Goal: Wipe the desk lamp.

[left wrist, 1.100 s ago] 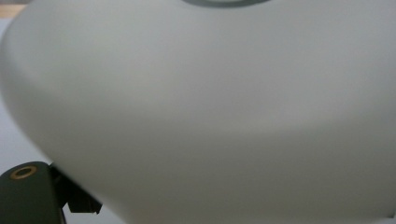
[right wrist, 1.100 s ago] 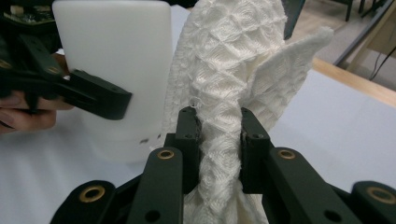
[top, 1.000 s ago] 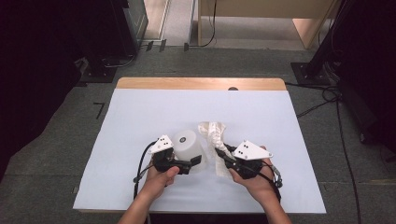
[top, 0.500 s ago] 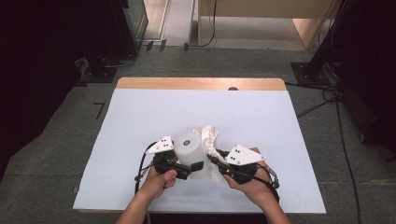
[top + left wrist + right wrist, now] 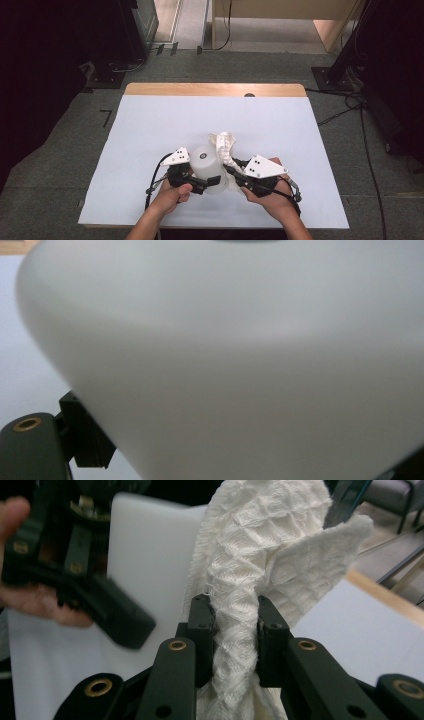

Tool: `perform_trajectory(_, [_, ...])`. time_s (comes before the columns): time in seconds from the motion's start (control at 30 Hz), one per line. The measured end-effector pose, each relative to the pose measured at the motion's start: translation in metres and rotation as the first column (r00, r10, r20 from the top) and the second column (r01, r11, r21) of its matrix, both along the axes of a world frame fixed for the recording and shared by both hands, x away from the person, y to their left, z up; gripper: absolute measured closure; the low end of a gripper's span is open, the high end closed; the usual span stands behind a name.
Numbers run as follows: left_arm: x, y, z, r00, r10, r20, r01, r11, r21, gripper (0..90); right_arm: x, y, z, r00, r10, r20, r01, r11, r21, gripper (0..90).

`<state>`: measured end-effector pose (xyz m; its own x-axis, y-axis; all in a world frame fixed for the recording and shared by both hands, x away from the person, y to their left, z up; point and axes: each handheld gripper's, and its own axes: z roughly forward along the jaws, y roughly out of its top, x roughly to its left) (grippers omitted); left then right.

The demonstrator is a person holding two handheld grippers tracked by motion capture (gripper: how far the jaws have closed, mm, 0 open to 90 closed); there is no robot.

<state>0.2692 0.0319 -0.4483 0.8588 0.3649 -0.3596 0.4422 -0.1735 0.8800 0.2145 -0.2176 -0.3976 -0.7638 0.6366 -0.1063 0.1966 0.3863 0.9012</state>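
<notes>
Count, containers: 1 white plastic container (image 5: 206, 161), round, matte, small dark spot on top; sits on the near-middle of the table, between the 2 grippers.
Count, cloths: 1 white waffle-weave cloth (image 5: 226, 145), bunched, draped against the container's right side and rising just behind it.
Count, grippers: 2, one per hand, each w/ a grey three-cornered plate on top.
Left gripper (image 5: 209, 182): jaws spread wide around the container's near-left side; in its own view the container (image 5: 240, 360) bulks up close w/ one black pad at the lower left right at the wall. Looks clamped on it, pads against the sides.
Right gripper (image 5: 234, 627): jaws nearly together, pinching a thick fold of the cloth (image 5: 260, 555) between both pads; cloth stands up above the jaws. From above this gripper (image 5: 233, 172) sits just right of the container, tips at the cloth's lower edge.
Hands: left hand (image 5: 170, 197) and right hand (image 5: 270, 200) come in from the near edge, close together.
Table (image 5: 150, 130): 1, covered by a pale sheet; wood strip shows at the far edge.
Around: grey carpet floor, dark stands at left and right, cables (image 5: 345, 107) on the floor at right, light wood furniture at the back.
In the way: container blocks most of the left gripper's view; cloth hides the container's right wall from the right gripper's camera.
</notes>
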Motion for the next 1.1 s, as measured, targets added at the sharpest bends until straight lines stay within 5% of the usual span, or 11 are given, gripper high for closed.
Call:
perform_trajectory(0.13, [0.004, 0.010, 0.002, 0.9996, 0.028, -0.003, -0.028, 0.9993, -0.024, 7.9, 0.006, 0.003, -0.014, 0.9939, 0.041, -0.102, -0.051, 0.9944, -0.092, 74.2])
perform_trajectory(0.2, [0.005, 0.012, 0.003, 0.9995, 0.030, -0.007, -0.030, 0.9990, -0.034, 7.9, 0.008, 0.004, -0.018, 0.9916, 0.054, -0.118, -0.069, 0.9894, -0.128, 74.2])
perform_trajectory(0.5, [-0.001, -0.001, 0.000, 0.9998, -0.008, 0.018, 0.007, 0.9997, 0.023, 8.0, 0.002, -0.002, -0.001, 1.0000, 0.001, 0.003, -0.001, 0.9998, -0.019, 74.3])
perform_trajectory(0.7, [0.002, 0.008, 0.003, 0.9994, 0.026, 0.024, -0.026, 0.9996, 0.004, 8.0, 0.007, 0.000, -0.015, 0.9957, 0.037, -0.085, -0.046, 0.9924, -0.114, 74.2])
perform_trajectory(0.8, [0.004, 0.011, 0.002, 0.9949, 0.075, 0.067, -0.077, 0.9965, 0.033, 8.0, 0.011, -0.004, -0.015, 0.9962, 0.003, -0.087, -0.012, 0.9943, -0.106, 74.2])
perform_trajectory(0.87, [0.004, 0.009, -0.001, 0.9859, 0.123, 0.114, -0.135, 0.9855, 0.103, 8.0, 0.013, -0.009, -0.013, 0.9970, -0.024, -0.073, 0.017, 0.9958, -0.090, 74.2])
perform_trajectory(0.97, [0.005, 0.007, -0.011, 0.9577, 0.205, 0.202, -0.245, 0.9482, 0.202, 7.9, 0.014, -0.018, -0.010, 0.9962, -0.067, -0.056, 0.064, 0.9955, -0.070, 74.2])
perform_trajectory(1.1, [0.007, 0.003, -0.021, 0.9227, 0.241, 0.301, -0.327, 0.9019, 0.282, 7.8, 0.016, -0.028, -0.007, 0.9927, -0.111, -0.047, 0.110, 0.9933, -0.035, 74.4])
